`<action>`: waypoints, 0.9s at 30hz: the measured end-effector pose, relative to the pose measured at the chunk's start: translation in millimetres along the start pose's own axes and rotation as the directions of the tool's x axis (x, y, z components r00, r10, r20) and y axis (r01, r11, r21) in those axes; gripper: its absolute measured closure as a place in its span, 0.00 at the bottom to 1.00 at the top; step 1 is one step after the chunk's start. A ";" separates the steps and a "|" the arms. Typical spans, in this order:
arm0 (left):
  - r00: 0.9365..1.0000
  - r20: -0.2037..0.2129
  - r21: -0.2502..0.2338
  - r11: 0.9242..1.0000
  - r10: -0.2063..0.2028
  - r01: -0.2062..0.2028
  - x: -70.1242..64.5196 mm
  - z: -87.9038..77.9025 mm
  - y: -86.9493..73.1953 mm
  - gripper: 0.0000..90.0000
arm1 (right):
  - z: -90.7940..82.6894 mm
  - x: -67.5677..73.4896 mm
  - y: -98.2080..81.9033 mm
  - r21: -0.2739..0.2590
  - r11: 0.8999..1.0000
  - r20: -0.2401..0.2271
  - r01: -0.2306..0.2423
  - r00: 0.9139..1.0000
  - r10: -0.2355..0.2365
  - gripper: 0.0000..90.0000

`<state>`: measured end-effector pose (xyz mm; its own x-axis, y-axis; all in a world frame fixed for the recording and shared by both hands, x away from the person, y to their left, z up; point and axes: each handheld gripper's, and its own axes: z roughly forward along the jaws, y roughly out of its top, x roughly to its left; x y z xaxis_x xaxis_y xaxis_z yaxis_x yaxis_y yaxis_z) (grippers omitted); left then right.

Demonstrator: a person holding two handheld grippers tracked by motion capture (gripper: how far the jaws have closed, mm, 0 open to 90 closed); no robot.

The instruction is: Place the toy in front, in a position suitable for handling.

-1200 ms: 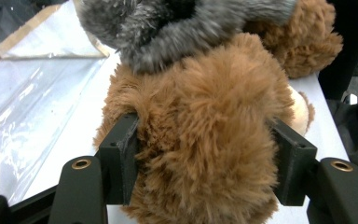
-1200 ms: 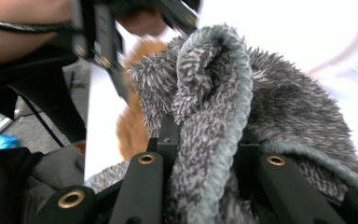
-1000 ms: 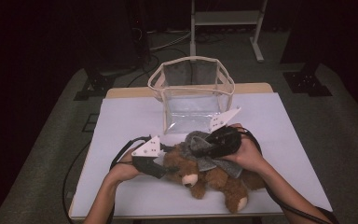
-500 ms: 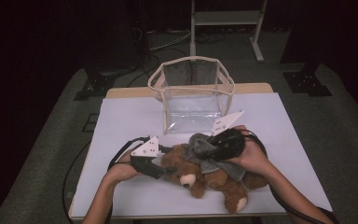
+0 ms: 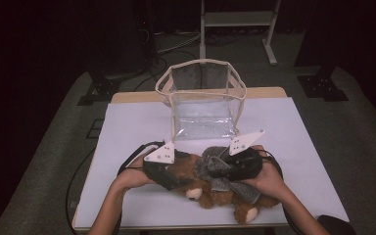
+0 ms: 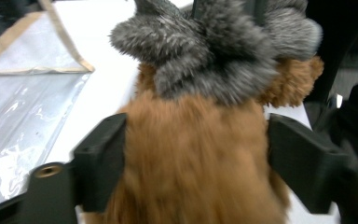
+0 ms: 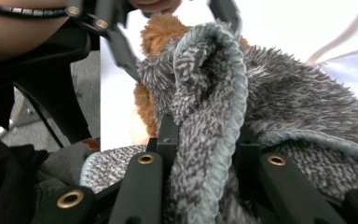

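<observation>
Grey knit garment (image 7: pixel 214 116) clamped in right tool (image 7: pixel 200 140); left tool (image 6: pixel 196 158) widening around teddy bear (image 6: pixel 196 168).

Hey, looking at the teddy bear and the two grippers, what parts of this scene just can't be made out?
- Teddy bear, high view: its face is mostly covered by the grey fuzzy cloth and both grippers.
- Left gripper, left gripper view: brown fur bulges between the jaws, hiding whether the pads press it.
- Right gripper, right gripper view: cloth covers its fingertips.
- Clear bag, left gripper view: cut off by the left edge.
</observation>
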<state>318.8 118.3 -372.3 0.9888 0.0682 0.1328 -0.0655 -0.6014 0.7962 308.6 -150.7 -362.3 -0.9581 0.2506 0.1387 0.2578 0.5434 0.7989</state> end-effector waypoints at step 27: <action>1.000 -0.013 -0.013 1.000 -0.026 0.025 -0.1 0.9 -10.4 0.39 | -11.0 30.1 -16.8 0.042 0.998 -0.020 0.050 0.999 -0.049 0.78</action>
<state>319.5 123.8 -381.1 0.9883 0.0939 0.1201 -0.0420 -0.5893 0.8068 274.1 -161.1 -365.1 -0.9718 0.2078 0.1112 0.2150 0.5884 0.7794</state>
